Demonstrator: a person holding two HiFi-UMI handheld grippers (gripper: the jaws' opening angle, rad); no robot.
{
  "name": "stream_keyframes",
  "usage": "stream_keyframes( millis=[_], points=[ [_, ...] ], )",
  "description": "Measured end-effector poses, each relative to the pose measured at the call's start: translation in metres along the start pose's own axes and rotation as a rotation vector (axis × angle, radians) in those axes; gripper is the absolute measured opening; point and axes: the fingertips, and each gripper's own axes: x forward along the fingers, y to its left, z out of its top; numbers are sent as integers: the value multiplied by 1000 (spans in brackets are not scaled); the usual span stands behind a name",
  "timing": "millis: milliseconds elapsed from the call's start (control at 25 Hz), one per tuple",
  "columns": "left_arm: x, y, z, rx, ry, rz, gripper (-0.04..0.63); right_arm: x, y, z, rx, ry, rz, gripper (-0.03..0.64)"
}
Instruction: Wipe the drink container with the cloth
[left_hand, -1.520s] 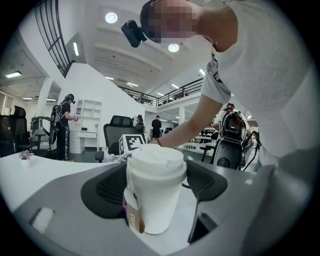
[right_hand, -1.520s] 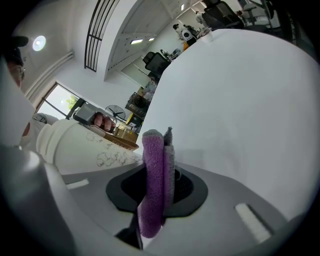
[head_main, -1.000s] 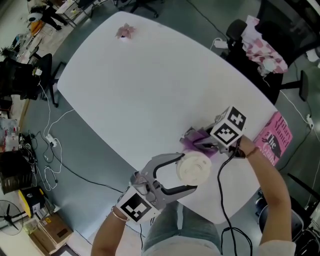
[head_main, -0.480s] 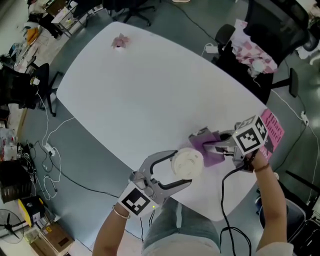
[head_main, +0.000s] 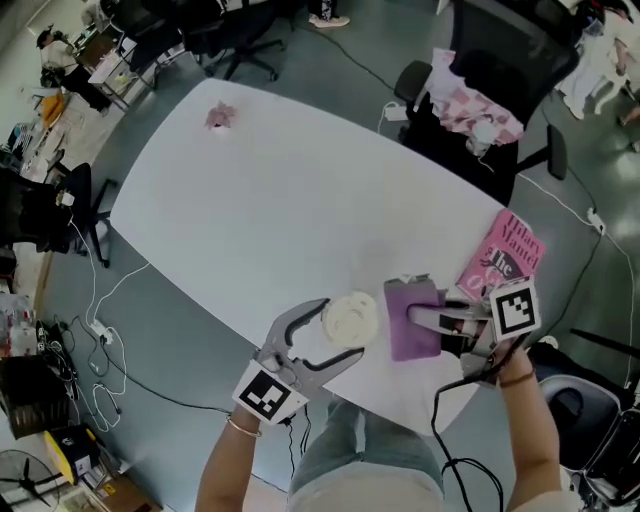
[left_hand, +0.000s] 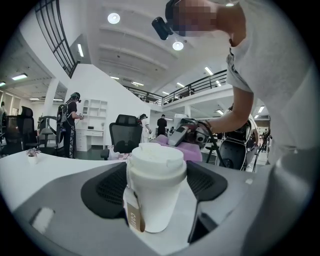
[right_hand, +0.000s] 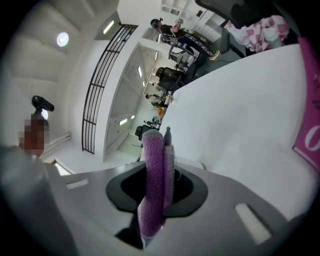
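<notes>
White lidded drink cup (head_main: 350, 318) stands upright on the white tabletop (head_main: 280, 200), near edge, right of centre. My left gripper (head_main: 340, 330) has it: fingers wide, one on each side of the cup, dark pads against its wall. Left gripper view confirms this, with the cup (left_hand: 156, 187) dead centre between the pads and its base on the tabletop. A tag with brown print (left_hand: 134, 217) hangs down its side.

Right gripper (head_main: 420, 322) is clamped on the purple cloth (head_main: 400, 345), fingers together on a folded edge. In the right gripper view the cloth (right_hand: 154, 185) stands on edge between the pads, fuzzy purple with a thinner grey layer against it, and sticks out past the fingertips. In the head view the cloth sits just right of the cup, lifted off the tabletop. I can't tell whether it touches the cup wall; the gap looks very small. From the left gripper view the cloth shows just behind the lid.

Other things:
- A pink book (head_main: 505, 255) lies at the right edge of the tabletop, beside my right hand.
- A small pink item (head_main: 220, 116) sits at the far left corner, well apart from the cup.
- An office chair with pink-and-white fabric (head_main: 470, 110) stands beyond the far right edge.
</notes>
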Motion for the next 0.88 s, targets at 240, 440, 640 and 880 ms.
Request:
stream_keyframes(
  millis=[240, 440, 640, 880],
  points=[
    [0, -5, 1, 4, 23, 25, 374, 1, 4, -12, 63, -99, 70, 69],
    [-1, -5, 0, 2, 32, 43, 374, 10, -3, -14, 72, -131, 88, 69],
    [-1, -5, -1, -5, 44, 54, 374, 15, -8, -15, 92, -150, 103, 69],
    [-2, -4, -3, -2, 46, 58, 374, 26, -20, -16, 92, -173, 79, 69]
  ],
)
